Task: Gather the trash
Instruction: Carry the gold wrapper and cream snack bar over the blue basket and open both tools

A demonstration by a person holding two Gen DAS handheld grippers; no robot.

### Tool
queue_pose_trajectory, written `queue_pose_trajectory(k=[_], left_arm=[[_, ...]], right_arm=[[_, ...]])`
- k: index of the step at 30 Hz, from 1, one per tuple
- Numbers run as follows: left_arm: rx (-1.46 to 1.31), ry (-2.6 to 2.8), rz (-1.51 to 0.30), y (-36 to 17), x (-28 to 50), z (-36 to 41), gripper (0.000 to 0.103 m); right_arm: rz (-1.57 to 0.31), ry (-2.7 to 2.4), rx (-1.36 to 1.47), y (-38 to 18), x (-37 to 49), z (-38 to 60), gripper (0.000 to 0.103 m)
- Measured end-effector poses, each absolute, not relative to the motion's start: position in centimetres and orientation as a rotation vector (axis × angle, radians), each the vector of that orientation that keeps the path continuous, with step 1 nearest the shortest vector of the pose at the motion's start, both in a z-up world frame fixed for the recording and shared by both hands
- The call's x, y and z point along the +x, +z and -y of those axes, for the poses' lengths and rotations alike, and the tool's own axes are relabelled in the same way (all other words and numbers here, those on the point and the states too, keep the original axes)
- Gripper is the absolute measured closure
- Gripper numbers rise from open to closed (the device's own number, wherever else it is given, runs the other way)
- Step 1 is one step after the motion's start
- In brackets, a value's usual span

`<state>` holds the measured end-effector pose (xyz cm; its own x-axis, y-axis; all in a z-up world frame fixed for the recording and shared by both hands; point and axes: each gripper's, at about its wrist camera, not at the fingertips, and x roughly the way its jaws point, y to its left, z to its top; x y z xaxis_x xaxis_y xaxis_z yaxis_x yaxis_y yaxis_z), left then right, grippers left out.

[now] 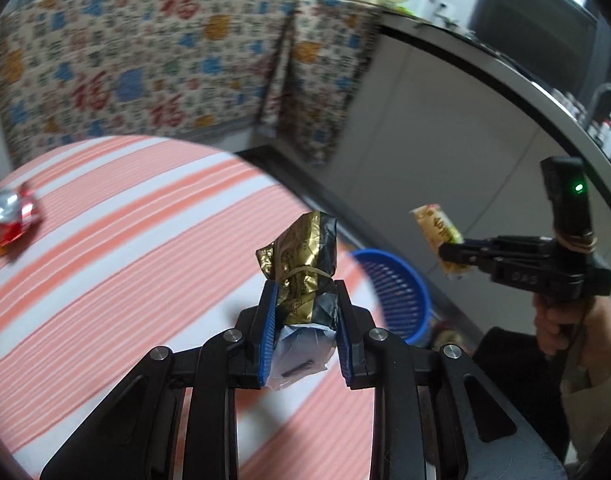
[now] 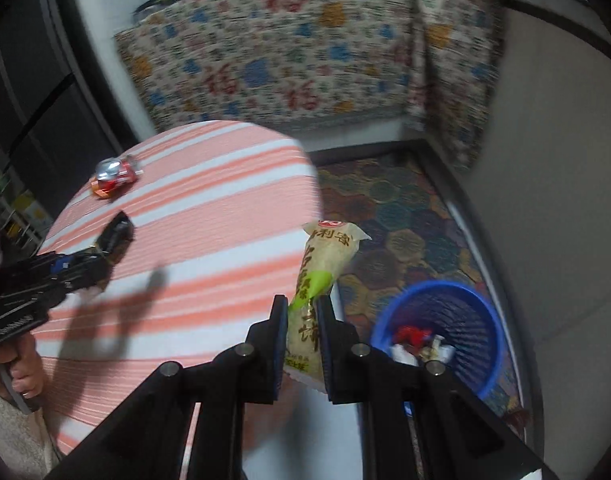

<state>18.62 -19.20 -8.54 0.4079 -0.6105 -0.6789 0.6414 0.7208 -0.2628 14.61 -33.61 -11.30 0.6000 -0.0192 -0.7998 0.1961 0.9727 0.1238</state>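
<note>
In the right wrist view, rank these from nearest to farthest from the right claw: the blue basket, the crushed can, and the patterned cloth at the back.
1. Blue basket, on the floor just right of the right claw.
2. Crushed can, far left on the striped table.
3. Patterned cloth, hanging behind the table.

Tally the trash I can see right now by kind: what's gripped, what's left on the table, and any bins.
Snack wrappers, gripped: 2, the gold-black wrapper in the left gripper, the beige-green wrapper in the right gripper
Crushed cans on the striped table: 1, the red can
Blue baskets on the floor: 1
Total: 4
</note>
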Motion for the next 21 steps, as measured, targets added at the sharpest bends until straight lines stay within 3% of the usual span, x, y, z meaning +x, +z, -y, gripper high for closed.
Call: queue_pose_trajectory(k=[12, 21], left_arm=[[0.101, -0.969, -0.904, -12.6, 17.5, 36.9, 0.077], [0.118, -0.977, -0.965, -18.0, 19.7, 42.8, 0.076]], right_arm=[[-0.904, -0.266, 0.34, -16.1, 10.4, 46.6, 0.088], [-0.861, -0.307, 0.484, -21.2, 9.5, 52.2, 0.088]])
